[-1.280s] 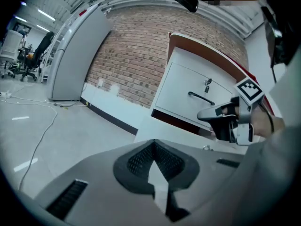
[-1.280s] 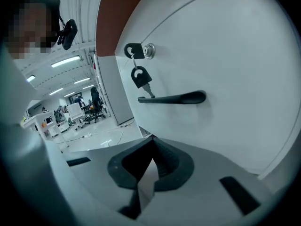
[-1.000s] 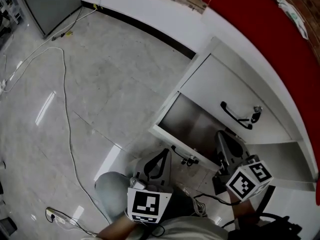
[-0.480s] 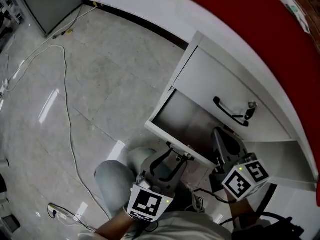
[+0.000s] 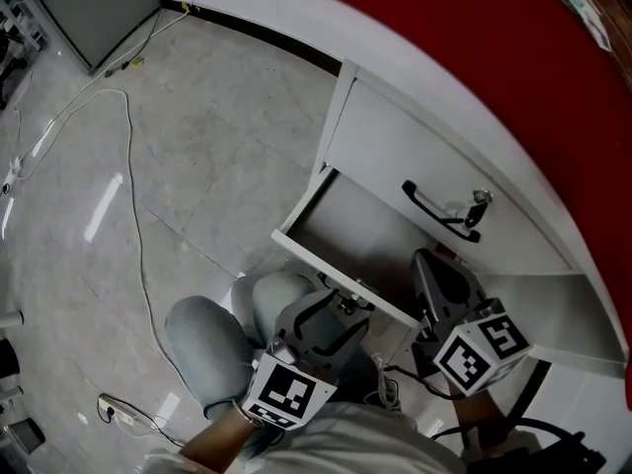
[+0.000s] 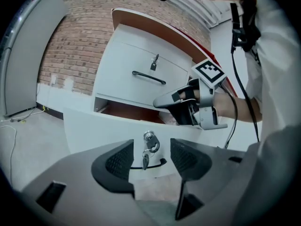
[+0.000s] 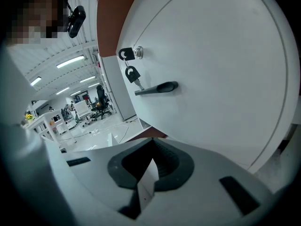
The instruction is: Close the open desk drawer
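The task is not yet done: the drawer (image 5: 367, 237) is pulled well out from the white table (image 5: 464, 87), its bare inside open to view, so the whole push home remains, by my reading. At the left, the left gripper (image 5: 336, 314) sits just in front of the drawer's front panel (image 6: 94, 126), low and close to the person's knee (image 5: 212, 349). Its jaws have just been opening and now stand wide apart with nothing clamped between them. In the left gripper view the panel fills the space ahead of the left gripper (image 6: 151, 157), and the panel's lock with its hanging key (image 6: 149, 140) and the thin dark handle (image 6: 157, 164) show right in the gap between the pads; I cannot tell whether the tips touch the panel. So the thing to be pushed lies straight ahead of this gripper, close by, which looks well placed for a shove. Farther right, above the open drawer, the upper drawer (image 5: 395, 156) is shut, its handle (image 5: 433, 208) in place. The right gripper (image 5: 439, 275) hovers over the open drawer's right end with its jaws brought together on nothing, pointing at that upper front (image 7: 211, 69).
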### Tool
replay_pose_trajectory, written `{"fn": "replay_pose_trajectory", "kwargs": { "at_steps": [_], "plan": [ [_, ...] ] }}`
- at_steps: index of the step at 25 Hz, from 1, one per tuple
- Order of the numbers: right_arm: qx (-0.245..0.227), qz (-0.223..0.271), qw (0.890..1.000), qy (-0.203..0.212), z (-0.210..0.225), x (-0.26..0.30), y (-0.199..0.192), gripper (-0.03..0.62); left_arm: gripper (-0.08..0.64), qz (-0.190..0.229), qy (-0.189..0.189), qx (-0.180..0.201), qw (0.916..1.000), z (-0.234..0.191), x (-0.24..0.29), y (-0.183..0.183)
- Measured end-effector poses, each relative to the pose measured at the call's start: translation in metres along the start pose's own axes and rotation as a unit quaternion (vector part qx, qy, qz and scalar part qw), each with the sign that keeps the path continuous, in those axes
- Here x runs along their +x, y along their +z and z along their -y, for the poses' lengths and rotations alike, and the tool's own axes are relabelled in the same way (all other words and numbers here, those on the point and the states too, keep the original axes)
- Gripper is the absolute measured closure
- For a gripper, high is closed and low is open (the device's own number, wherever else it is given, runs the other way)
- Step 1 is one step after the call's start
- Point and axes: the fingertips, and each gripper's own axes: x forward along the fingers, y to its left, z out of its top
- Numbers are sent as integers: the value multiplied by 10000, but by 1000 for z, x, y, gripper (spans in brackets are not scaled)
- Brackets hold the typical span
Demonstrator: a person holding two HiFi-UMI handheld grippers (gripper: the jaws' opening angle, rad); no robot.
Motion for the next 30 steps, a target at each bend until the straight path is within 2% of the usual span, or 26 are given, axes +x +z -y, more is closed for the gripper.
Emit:
{"fn": "replay_pose_trajectory", "kwargs": {
  "at_steps": [8, 12, 19, 27, 30],
  "plan": [
    [-120, 6, 9998, -140, 16, -12, -2, 594, 328, 250, 624, -166, 9976, -11, 15, -3],
    [-109, -24, 9999, -125, 16, -12, -6, 594, 328, 276, 648, -324, 9970, -13, 15, -3],
    [-117, -8, 9998, -165, 16, -17, -6, 594, 330, 243, 864, -359, 9953, -14, 18, -1],
    [-74, 29, 9994, -348, 27, -25, -6, 594, 331, 225, 791, -331, 9961, -20, 36, 7],
    [-189, 70, 9988, -444, 29, -26, -4, 594, 341, 231, 756, -295, 9964, -23, 42, 10]
  ]
}}
